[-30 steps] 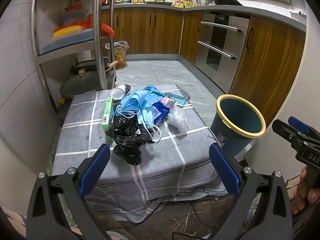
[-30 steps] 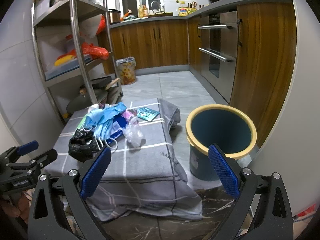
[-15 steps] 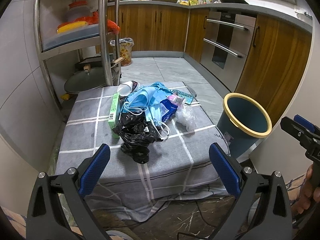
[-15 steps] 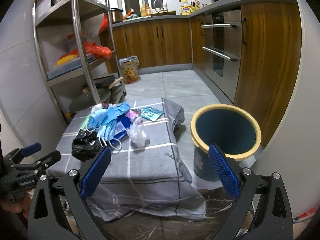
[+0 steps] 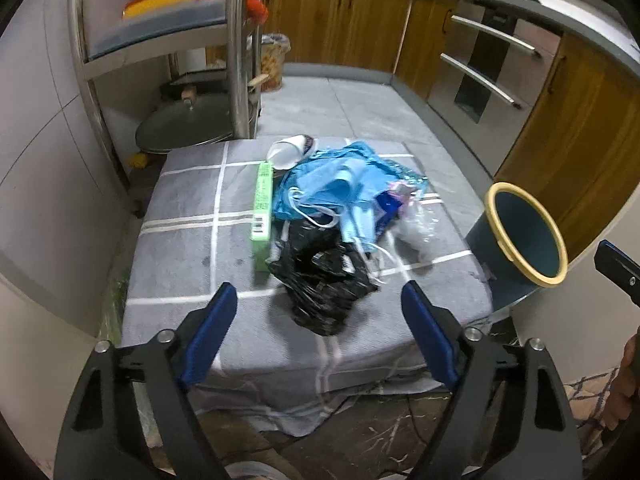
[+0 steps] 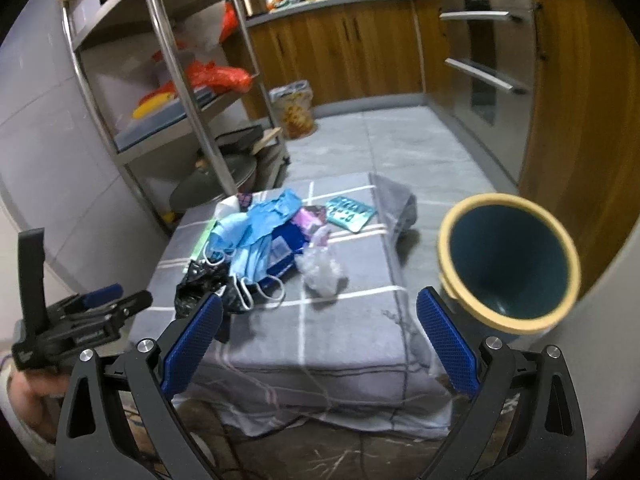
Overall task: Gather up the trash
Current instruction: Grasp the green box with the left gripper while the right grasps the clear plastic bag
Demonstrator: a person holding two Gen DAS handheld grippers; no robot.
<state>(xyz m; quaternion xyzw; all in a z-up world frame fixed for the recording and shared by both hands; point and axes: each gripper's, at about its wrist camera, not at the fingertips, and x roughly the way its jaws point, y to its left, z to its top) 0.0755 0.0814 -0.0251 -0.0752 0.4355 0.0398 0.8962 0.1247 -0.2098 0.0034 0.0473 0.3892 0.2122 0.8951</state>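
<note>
Two grippers of mine hang tilted downward over the near edge of a low bench (image 5: 180, 240) draped in a grey checked cloth. My left gripper (image 5: 318, 312) has just been narrowing its jaws; nothing sits between its blue pads, which frame the crumpled black plastic bag (image 5: 324, 280) at the centre of the left wrist view without touching it. My right gripper (image 6: 318, 336) stands spread wide and holds nothing, its pads apart over the cloth's bare near part.

At the left edge of the right wrist view my left gripper shows side-on, a hand (image 6: 28, 396) gripping it below; its printed lettering is too blurred to read.

Trash lies heaped at the bench's middle: the black bag nearest me, blue face masks (image 5: 332, 188) behind it with white ear loops trailing, a clear plastic bag (image 6: 320, 268) to the right, a teal blister pack (image 6: 350, 212) further back. A green box (image 5: 262, 212) lies left of the heap, long axis running away from me; its label is unreadable.

At the right, beside the bench, a dark blue bin (image 6: 508, 264) with a yellow rim stands with its mouth open upward.
</note>
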